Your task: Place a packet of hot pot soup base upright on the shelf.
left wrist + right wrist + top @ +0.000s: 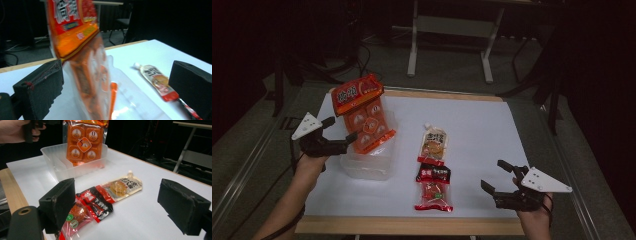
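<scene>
An orange snack bag (362, 112) stands tilted in a clear plastic bin (367, 167) at the left of the white mat. My left gripper (341, 129) is just left of the bag with its jaws wide apart. In the left gripper view the bag (82, 50) rises close to the left jaw, and no pad presses on it. My right gripper (494, 175) stands open near the front right edge with nothing between its jaws. In the right gripper view the bag (83, 143) leans in the bin (57, 162) farther off.
A spout pouch (434, 142) lies mid-mat, with a black-and-red packet (433, 173) and a red packet (433, 195) in a line toward the front edge. The wooden table rim (412, 225) borders the mat. A white desk frame (449, 30) stands beyond the table.
</scene>
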`<state>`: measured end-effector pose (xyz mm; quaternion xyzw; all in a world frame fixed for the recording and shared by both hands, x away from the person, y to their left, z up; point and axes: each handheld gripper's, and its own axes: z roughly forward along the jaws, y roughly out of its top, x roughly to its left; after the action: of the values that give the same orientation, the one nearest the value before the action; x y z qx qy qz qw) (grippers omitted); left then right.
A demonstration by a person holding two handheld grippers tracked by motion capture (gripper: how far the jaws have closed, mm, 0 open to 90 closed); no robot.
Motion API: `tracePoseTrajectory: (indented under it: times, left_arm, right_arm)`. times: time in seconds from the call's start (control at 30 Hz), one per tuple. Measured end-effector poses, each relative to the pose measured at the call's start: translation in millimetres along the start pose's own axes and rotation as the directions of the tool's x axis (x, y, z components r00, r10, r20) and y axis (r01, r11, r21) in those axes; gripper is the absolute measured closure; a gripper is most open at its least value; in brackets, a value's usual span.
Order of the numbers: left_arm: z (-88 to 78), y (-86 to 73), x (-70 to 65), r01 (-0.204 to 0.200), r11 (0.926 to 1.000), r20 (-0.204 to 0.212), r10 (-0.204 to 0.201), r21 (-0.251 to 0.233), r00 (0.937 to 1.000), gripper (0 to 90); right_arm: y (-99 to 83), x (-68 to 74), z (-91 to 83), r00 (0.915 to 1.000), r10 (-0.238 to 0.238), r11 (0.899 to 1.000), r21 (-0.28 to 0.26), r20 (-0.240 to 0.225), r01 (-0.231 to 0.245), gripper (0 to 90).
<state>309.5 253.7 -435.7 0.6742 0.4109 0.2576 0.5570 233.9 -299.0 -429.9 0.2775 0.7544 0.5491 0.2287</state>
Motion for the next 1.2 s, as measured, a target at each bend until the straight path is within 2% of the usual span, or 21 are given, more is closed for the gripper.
tracePoseTrajectory:
  times: [0.13, 0.23, 0.33, 0.43, 0.53, 0.6, 0.67, 0.77, 0.93, 1.0, 1.07, 1.13, 1.17, 1.2]
  left_arm:
    - [-11.7, -2.4, -10.6, 0.001, 1.0, 0.024, -0.001, -0.01, 0.9997, 0.4]
    - [-18.8, -2.5, -21.9, -0.018, 0.9996, 0.034, 0.019, -0.024, 0.9992, 0.4]
    - [-23.4, -3.3, -33.9, -0.049, 0.9987, 0.063, 0.05, -0.012, 0.9968, 0.4]
    - [-27.5, -5.7, -46.8, -0.075, 0.9971, 0.09, 0.075, -0.012, 0.993, 0.4]
    - [-31.7, -9.4, -57.8, -0.059, 0.9981, 0.13, 0.061, -0.015, 0.9896, 0.4]
    - [-33.5, -11.7, -63.5, -0.056, 0.9983, 0.156, 0.058, -0.017, 0.9861, 0.4]
    - [-35.2, -14.9, -70.1, -0.057, 0.9983, 0.192, 0.058, -0.009, 0.9798, 0.4]
    - [-36.3, -20.6, -77.8, -0.045, 0.999, 0.229, 0.045, -0.008, 0.9723, 0.4]
    - [-38.0, -31.7, -91.9, -0.058, 0.9983, 0.262, 0.059, -0.011, 0.9634, 0.4]
    - [-38.2, -35.7, -96.9, -0.064, 0.998, 0.274, 0.063, -0.006, 0.9598, 0.4]
    - [-38.7, -39.9, -101.2, -0.062, 0.9979, 0.283, 0.065, -0.02, 0.957, 0.4]
    - [-38.2, -44.0, -105.9, -0.067, 0.9976, 0.302, 0.07, -0.019, 0.9508, 0.4]
    - [-38.1, -47.0, -108.5, -0.067, 0.9975, 0.307, 0.071, -0.024, 0.949, 0.4]
    - [-37.9, -48.8, -109.9, -0.067, 0.9974, 0.309, 0.072, -0.025, 0.9482, 0.4]
  right_arm:
    - [0.5, 0.6, 3.9, 0.9998, -0.002, 1.0, 0.008, -0.022, 0.002, 16.4]
    - [1.3, 1.3, 4.9, 0.9998, -0.012, 1.0, 0.013, -0.017, 0.013, 14.6]
    - [1.5, 1.5, 6.3, 0.9997, -0.021, 0.999, 0.025, -0.013, 0.022, 14.1]
    - [0.0, 0.6, 8.5, 0.9997, -0.002, 0.999, 0.038, -0.024, 0.003, 13.9]
    - [-1.7, 1.1, 11.6, 0.9985, 0.034, 0.998, 0.063, -0.043, -0.031, 13.0]
    - [-3.3, 2.1, 14.9, 0.9984, 0.037, 0.997, 0.072, -0.042, -0.034, 11.5]
    - [-4.2, 2.4, 18.1, 0.9969, 0.049, 0.996, 0.075, -0.061, -0.045, 11.2]
    - [-3.3, 3.4, 23.5, 0.9973, 0.049, 0.996, 0.074, -0.055, -0.044, 11.1]
    - [-1.6, 3.1, 35.5, 0.9957, 0.049, 0.995, 0.092, -0.079, -0.042, 10.5]
    - [-1.4, 3.9, 43.4, 0.9959, 0.036, 0.995, 0.094, -0.083, -0.029, 14.3]
    - [-1.3, 3.5, 47.0, 0.9948, 0.041, 0.994, 0.1, -0.094, -0.032, 14.4]
    - [-1.7, 3.0, 53.5, 0.9938, 0.045, 0.994, 0.108, -0.102, -0.034, 15.7]
    - [-2.5, 2.8, 62.0, 0.9924, 0.047, 0.992, 0.12, -0.114, -0.033, 16.0]
    - [-2.5, 2.8, 62.0, 0.9924, 0.047, 0.992, 0.12, -0.114, -0.033, 16.0]
